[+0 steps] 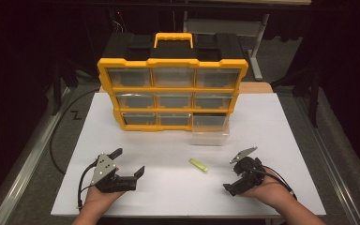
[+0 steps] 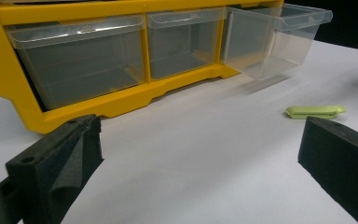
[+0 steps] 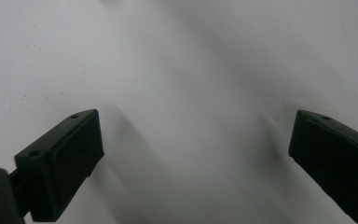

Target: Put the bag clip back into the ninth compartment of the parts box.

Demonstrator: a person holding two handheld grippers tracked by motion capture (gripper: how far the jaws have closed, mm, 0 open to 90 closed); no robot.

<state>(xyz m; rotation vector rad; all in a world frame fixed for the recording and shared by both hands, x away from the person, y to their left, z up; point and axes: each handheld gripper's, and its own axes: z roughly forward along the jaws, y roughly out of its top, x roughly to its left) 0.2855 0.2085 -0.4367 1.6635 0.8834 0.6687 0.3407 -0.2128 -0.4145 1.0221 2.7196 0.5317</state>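
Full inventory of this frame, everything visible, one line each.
organizer cabinet: 1, yellow frame, black top, yellow handle; back middle of the table.
clear drawers: 9, transparent; three rows of three in the cabinet.
bottom right drawer: 1 of the 9; pulled out.
small green piece: 1, light green; flat on the table between both grippers.
table: 1, white top.
left gripper: 1, black; front left, jaws apart.
right gripper: 1, black; front right, jaws apart.
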